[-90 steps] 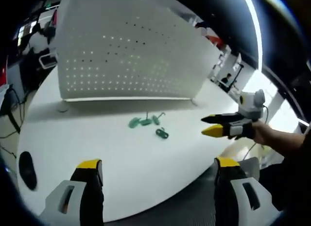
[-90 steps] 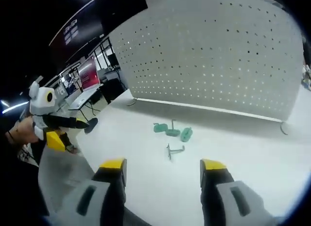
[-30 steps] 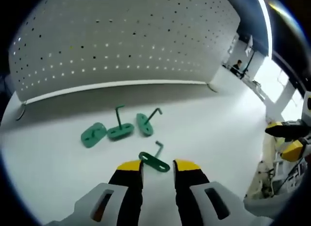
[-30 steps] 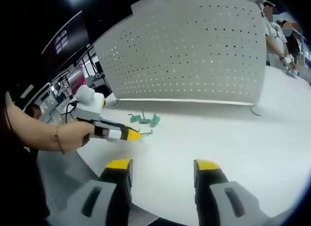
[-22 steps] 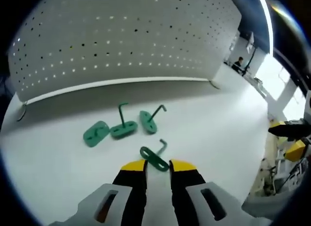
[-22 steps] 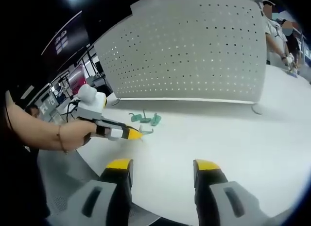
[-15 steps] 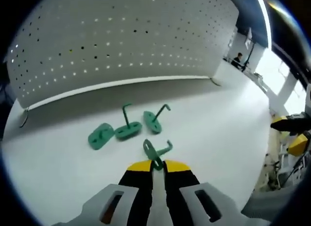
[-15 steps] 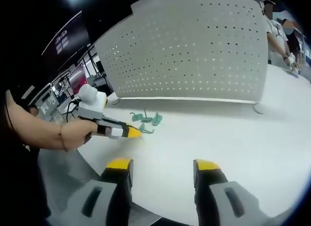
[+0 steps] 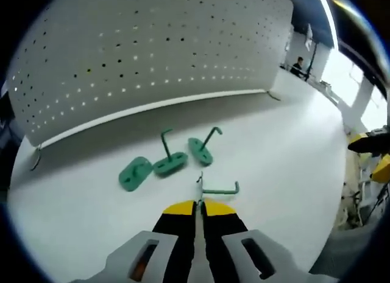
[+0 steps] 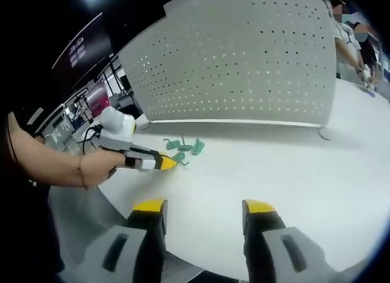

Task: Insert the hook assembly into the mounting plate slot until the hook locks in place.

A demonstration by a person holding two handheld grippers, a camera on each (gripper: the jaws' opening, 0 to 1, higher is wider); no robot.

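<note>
My left gripper (image 9: pixel 196 205) is shut on a green hook assembly (image 9: pixel 214 189); its plate stands edge-on between the yellow tips and its bent rod points right, just above the white table (image 9: pixel 286 173). Beyond it lie a flat green mounting plate (image 9: pixel 135 172) and two green plates with upright hooks (image 9: pixel 170 161) (image 9: pixel 201 150). In the right gripper view a hand holds the left gripper (image 10: pixel 166 164) with the hook assembly (image 10: pixel 178 157) beside those green pieces (image 10: pixel 190 146). My right gripper (image 10: pixel 204 209) stands open near the table's edge, far from them, with nothing between its fingers.
A large white perforated panel (image 9: pixel 152 52) (image 10: pixel 244 64) stands upright along the back of the table, on small feet. The right gripper's yellow tips (image 9: pixel 379 155) show at the far right edge. A person (image 10: pixel 348 33) stands behind the panel's right end.
My left gripper has closed on the nearest green hook assembly and raised it, turning its plate edge-on. The right gripper has stayed where it was.
</note>
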